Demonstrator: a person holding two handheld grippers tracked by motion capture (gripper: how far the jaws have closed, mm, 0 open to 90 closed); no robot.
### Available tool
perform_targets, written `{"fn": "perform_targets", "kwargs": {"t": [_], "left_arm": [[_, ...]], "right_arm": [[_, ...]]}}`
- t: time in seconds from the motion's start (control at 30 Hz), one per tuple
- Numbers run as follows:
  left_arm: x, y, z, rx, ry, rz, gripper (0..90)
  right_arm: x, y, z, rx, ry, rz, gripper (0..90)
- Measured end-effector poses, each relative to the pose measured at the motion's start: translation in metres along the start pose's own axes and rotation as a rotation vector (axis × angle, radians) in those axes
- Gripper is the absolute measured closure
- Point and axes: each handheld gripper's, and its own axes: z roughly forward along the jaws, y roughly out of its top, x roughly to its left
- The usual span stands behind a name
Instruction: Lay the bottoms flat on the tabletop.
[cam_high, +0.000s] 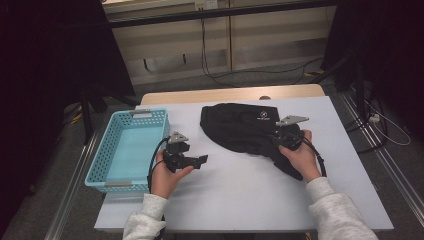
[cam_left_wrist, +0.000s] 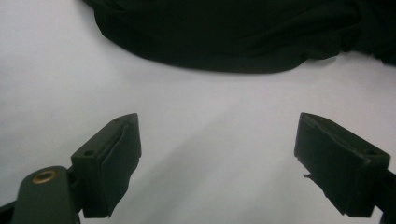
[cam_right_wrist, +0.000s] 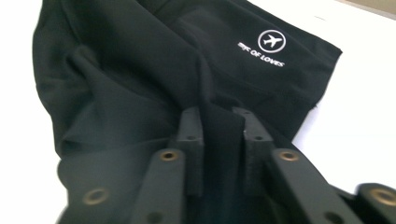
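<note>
- black garment lies crumpled on the white table, right of centre, its white aeroplane logo face up
- right tongs pinch a fold of it at its near right edge
- left tongs spread wide, nothing between them, beside the blue basket

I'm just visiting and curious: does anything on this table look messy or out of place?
Only the black garment: it lies crumpled in a heap on the white table, with a fold standing between the right tool's jaws. The blue basket sits squarely.
</note>
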Motion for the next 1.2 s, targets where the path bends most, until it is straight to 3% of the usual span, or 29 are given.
{"fn": "perform_targets", "kwargs": {"t": [0.1, 0.37, 0.6, 0.7, 0.8, 0.87, 0.97, 1.07, 1.13, 1.2], "left_arm": [[-0.001, 0.000, 0.001, 0.002, -0.006, 0.000, 14.7], [-0.002, 0.003, 0.000, -0.011, -0.010, -0.001, 14.7], [-0.003, 0.005, 0.000, -0.010, -0.009, 0.006, 14.7], [-0.004, 0.006, 0.001, -0.012, -0.011, 0.008, 14.7], [-0.006, 0.006, 0.002, -0.012, -0.019, 0.010, 14.7], [-0.006, 0.005, 0.003, -0.004, -0.013, 0.011, 14.7], [-0.006, 0.004, 0.002, 0.001, -0.015, 0.015, 14.7], [-0.007, 0.002, 0.002, 0.004, -0.016, 0.016, 14.7], [-0.006, 0.001, 0.002, 0.002, -0.010, 0.018, 14.7], [-0.005, -0.002, 0.000, 0.009, -0.006, 0.010, 14.7]], "right_arm": [[-0.002, 0.001, -0.003, -0.008, -0.020, 0.012, 58.2], [0.000, 0.005, -0.024, -0.044, -0.071, -0.008, 42.2], [0.010, 0.008, -0.046, -0.084, -0.095, -0.064, 38.3], [0.021, 0.012, -0.052, -0.106, -0.070, -0.094, 38.3], [0.036, 0.015, -0.054, -0.121, -0.008, -0.137, 43.2], [0.047, 0.015, -0.051, -0.129, 0.037, -0.147, 47.5], [0.062, 0.009, -0.034, -0.097, 0.121, -0.171, 54.2], [0.072, 0.001, -0.012, -0.020, 0.134, -0.209, 57.4], [0.073, -0.002, 0.002, -0.004, 0.159, -0.185, 58.8], [0.072, -0.004, 0.014, 0.009, 0.146, -0.166, 59.1]]}}
